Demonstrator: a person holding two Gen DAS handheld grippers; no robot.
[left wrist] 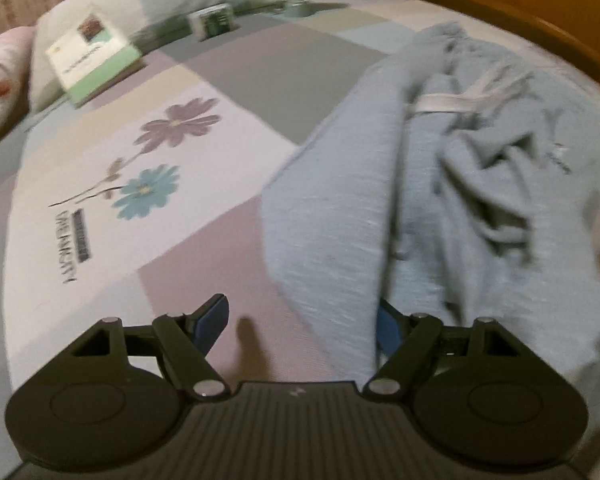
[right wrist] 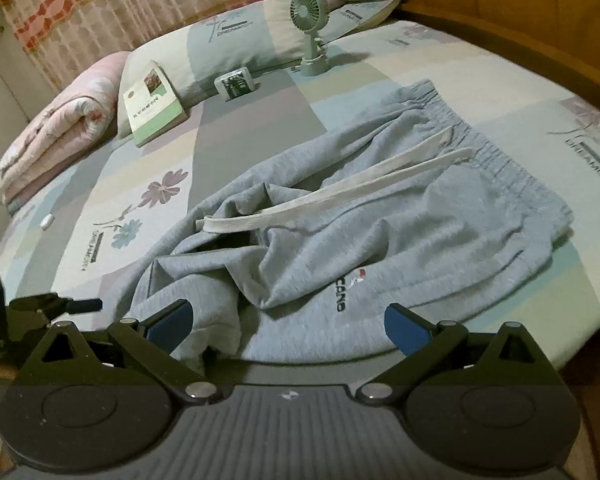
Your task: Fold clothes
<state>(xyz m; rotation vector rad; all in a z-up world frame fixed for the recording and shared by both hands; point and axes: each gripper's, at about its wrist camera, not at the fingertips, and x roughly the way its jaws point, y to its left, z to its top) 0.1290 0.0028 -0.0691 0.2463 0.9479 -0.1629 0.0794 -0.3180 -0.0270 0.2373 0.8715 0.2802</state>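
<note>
One pair of grey trousers [right wrist: 380, 216] is spread, crumpled, on the bed [right wrist: 480, 80], its long axis running from the waistband at the far right down to the near left edge. Ahead of the right tool [right wrist: 288, 320], held wide open and empty, the hip and logo are seen. The left tool [left wrist: 300, 320] is also open, gripping nothing, though a fold of leg lies against its right pad; it is judged nearer the leg end. A book [right wrist: 152, 104], a fan [right wrist: 308, 32] and a rolled quilt [right wrist: 60, 128] are set beyond; curtains hang behind.
</note>
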